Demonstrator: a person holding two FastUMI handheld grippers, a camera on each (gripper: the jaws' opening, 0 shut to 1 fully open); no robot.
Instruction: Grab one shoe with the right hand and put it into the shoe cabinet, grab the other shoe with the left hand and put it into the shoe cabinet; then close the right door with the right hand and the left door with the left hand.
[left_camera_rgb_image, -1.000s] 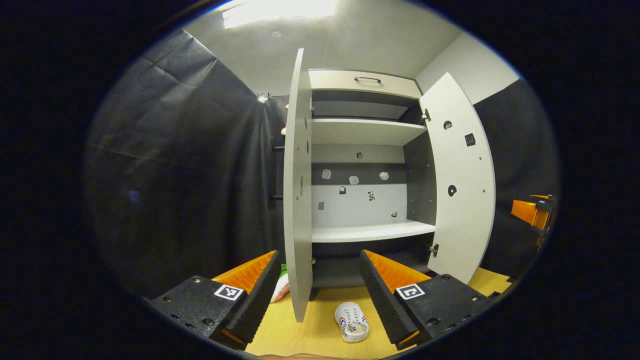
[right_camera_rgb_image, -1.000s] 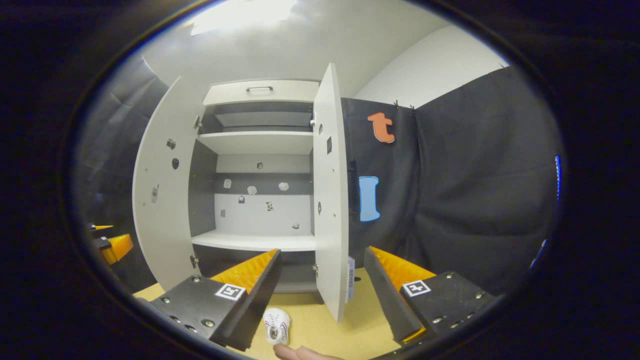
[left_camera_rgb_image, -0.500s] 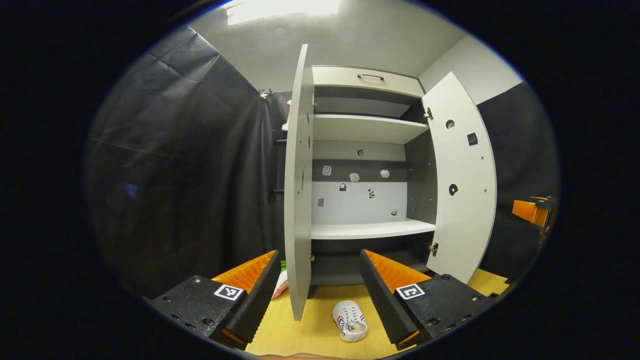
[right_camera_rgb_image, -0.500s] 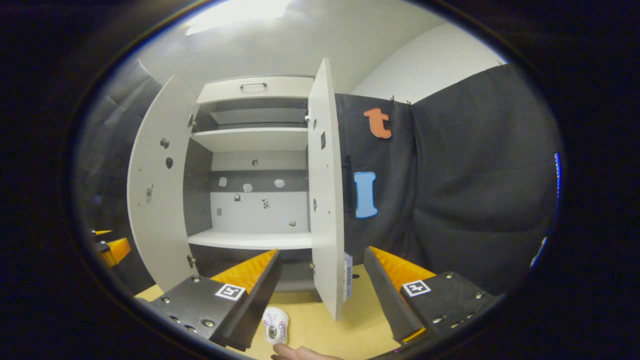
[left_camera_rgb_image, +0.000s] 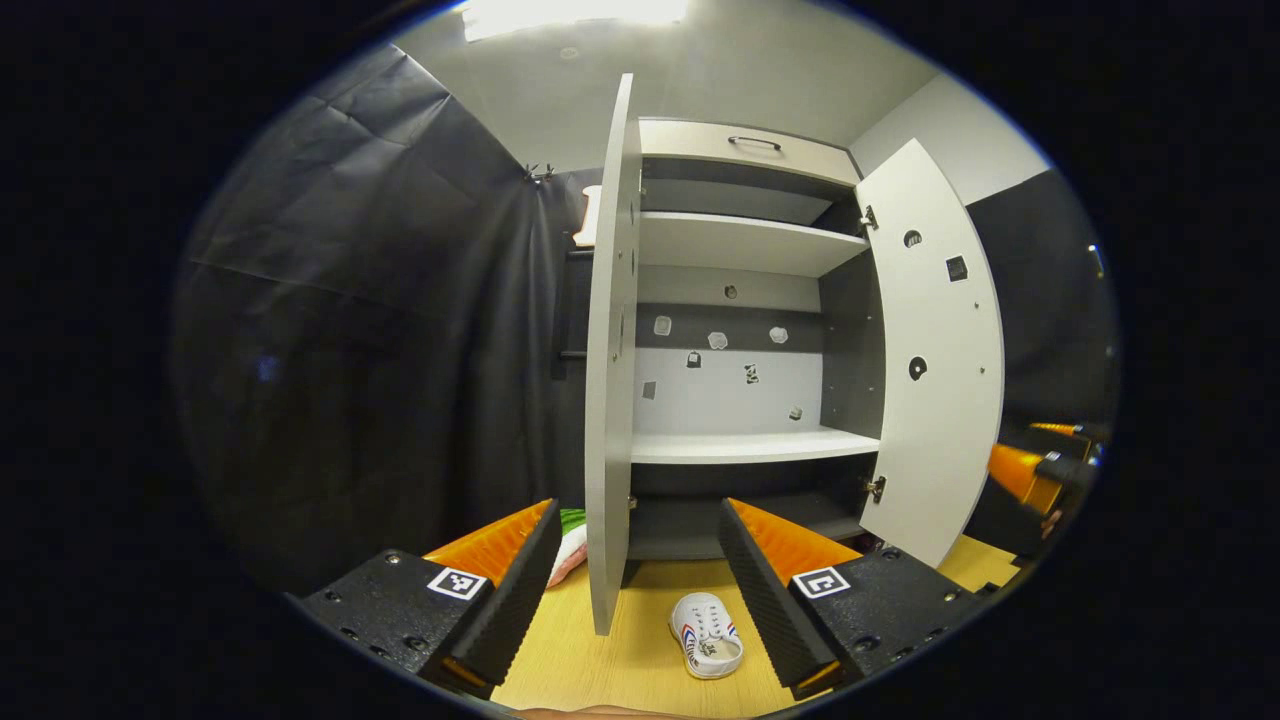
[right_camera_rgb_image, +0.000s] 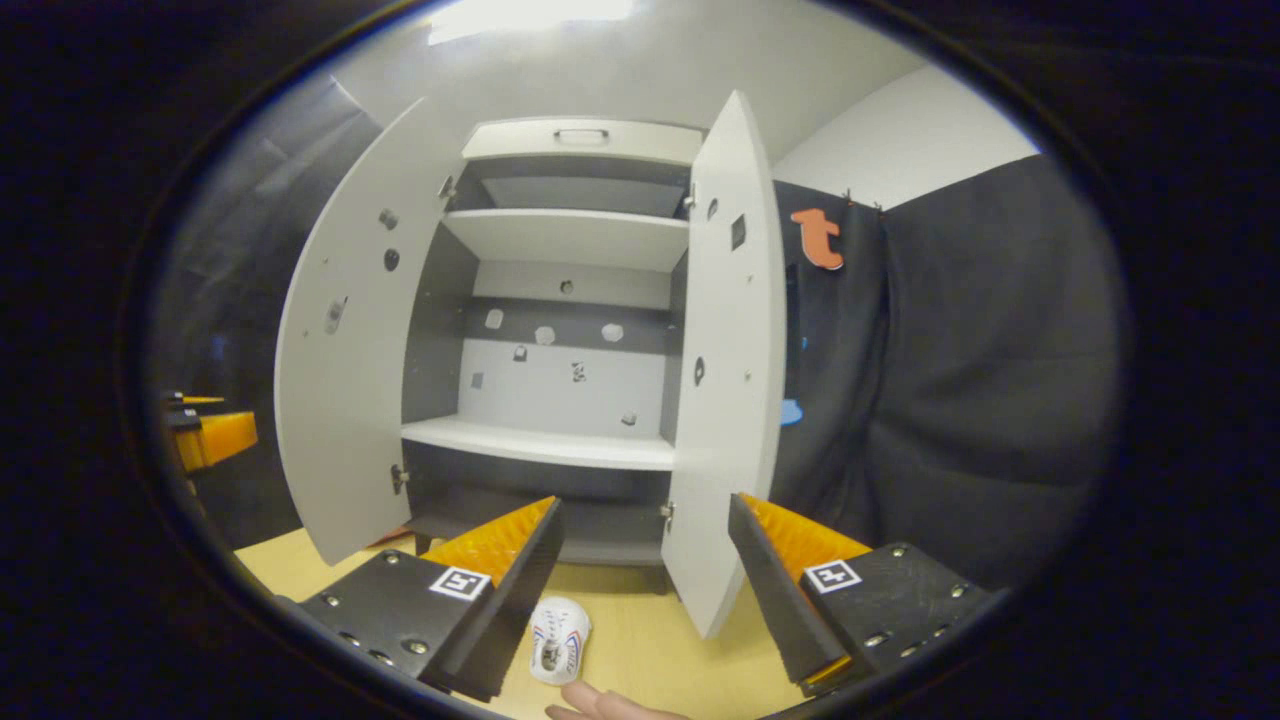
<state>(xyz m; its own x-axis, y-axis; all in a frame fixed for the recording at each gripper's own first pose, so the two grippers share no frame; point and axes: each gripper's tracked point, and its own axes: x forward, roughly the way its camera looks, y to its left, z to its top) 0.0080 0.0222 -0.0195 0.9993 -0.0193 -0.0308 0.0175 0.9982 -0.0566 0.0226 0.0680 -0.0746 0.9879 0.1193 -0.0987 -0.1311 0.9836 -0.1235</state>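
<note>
Hovering before the cabinet (left_camera_rgb_image: 740, 300), both doors standing wide open. Holding the left gripper (left_camera_rgb_image: 640, 590) with jaws spread wide and nothing between them, low over the wooden floor (left_camera_rgb_image: 580, 670). Straddling the edge of the left door (left_camera_rgb_image: 608, 380), seen edge-on between the fingers. Lying on the floor just in front of the cabinet, a white shoe (left_camera_rgb_image: 706, 634) with red and blue stripes, close beside the inner side of the right-hand finger (left_camera_rgb_image: 760, 590), not touching as far as can be told. Peeking out behind the left door, something pink and green (left_camera_rgb_image: 570, 545), too hidden to name.

Holding the right gripper (right_camera_rgb_image: 645, 590) likewise wide open and empty, pointing at the right door (right_camera_rgb_image: 725, 350). Resting near its left-hand finger (right_camera_rgb_image: 520, 590), the same shoe (right_camera_rgb_image: 560, 640), toe toward the cabinet. Showing at the bottom edge, a fingertip (right_camera_rgb_image: 600, 703) of a hand. Sitting bare, the shelves (right_camera_rgb_image: 545, 445) inside.
</note>
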